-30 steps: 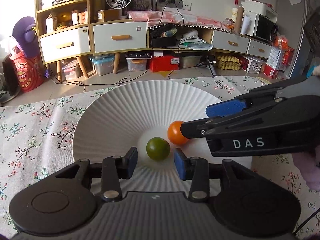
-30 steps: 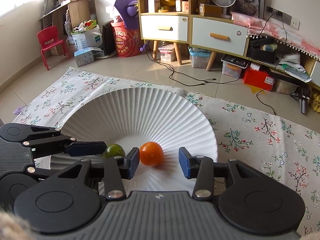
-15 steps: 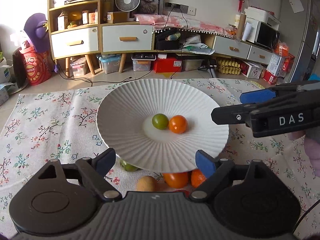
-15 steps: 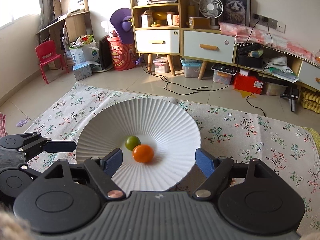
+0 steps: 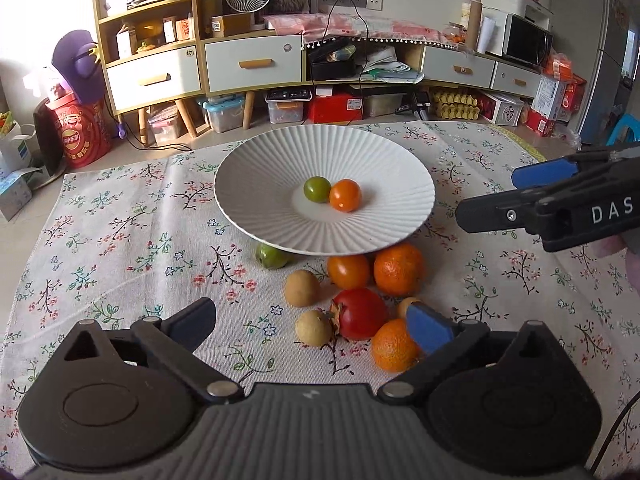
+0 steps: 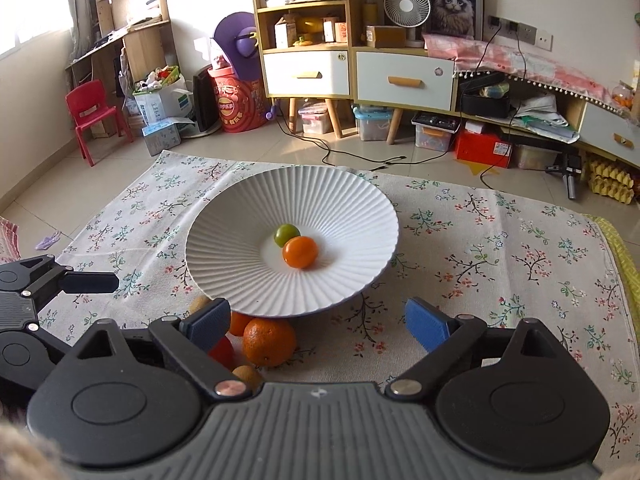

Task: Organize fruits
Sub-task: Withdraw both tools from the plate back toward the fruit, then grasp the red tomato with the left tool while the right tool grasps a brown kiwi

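Since the green fruit (image 5: 317,189) and orange fruit (image 5: 345,195) now sit touching at the plate (image 5: 256,168) centre, the left gripper (image 5: 312,322) and right gripper (image 6: 318,320) have just been opening and hang empty over the loose fruit (image 5: 360,312) by the plate's near edge.

Behind the left finger (image 6: 208,322) in the right wrist view, a red fruit (image 6: 221,351) and an orange (image 6: 239,322) are largely hidden. Beyond the fingers, a green fruit (image 5: 272,256) is partly covered by the plate's (image 5: 256,168) rim. The right gripper (image 5: 500,196) is cut off by the left view's edge. Shelf labels cannot be read.
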Available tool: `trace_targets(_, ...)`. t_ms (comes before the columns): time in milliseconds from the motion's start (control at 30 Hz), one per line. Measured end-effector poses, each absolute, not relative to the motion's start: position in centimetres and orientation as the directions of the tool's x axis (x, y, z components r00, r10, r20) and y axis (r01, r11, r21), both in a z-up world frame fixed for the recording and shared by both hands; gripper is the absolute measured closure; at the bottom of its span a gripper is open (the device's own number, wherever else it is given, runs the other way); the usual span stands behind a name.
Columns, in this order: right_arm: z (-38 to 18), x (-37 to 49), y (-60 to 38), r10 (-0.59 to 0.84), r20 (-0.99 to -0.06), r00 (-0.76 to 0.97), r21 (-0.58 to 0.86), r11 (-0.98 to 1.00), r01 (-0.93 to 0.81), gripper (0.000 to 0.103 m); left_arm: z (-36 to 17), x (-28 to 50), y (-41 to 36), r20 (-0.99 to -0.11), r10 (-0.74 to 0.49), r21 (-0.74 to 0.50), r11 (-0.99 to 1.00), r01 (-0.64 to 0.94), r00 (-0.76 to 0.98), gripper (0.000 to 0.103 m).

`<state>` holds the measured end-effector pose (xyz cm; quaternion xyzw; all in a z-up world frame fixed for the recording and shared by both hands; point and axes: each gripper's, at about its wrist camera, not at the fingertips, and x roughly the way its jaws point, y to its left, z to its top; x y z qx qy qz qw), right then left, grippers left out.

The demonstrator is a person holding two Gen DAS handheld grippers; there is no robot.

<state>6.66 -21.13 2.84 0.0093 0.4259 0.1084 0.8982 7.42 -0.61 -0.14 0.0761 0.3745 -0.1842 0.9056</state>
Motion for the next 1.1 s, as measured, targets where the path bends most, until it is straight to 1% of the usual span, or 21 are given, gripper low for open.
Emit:
trace_targets(267, 1.7, 5.3, -21.6, 0.195, -0.806, 0.558, 0.138, 0.98, -0.143, 0.005, -0.8, 5.7, 0.5, -0.711, -0.283, -0.021, 0.924, 0.383, 0.644, 0.006)
trace_targets(433, 1.4, 4.0, -21.9, 0.201, -0.803, 0.561, 0.154, 0.979, -0.13, 0.003, -1.8, 4.7, 1.7, -0.738, -0.272, -0.05, 0.935, 0.352, 0.617, 0.006)
trace_targets(633, 0.1, 2.2, -21.2, 0.205, -0.818, 0.538, 0.145, 0.978, -0.152, 0.003, -2.3, 3.1, 3.4, -0.744, -0.242, -0.007, 0.935, 0.354, 0.623, 0.006)
trace_targets(1100, -2.2, 0.1, -19.0, 0.213, -0.847, 0.486, 0.112, 0.967, -0.227, 0.003, -3.2, 2.1, 6.2, -0.805, -0.269, -0.032, 0.91, 0.414, 0.529, 0.006)
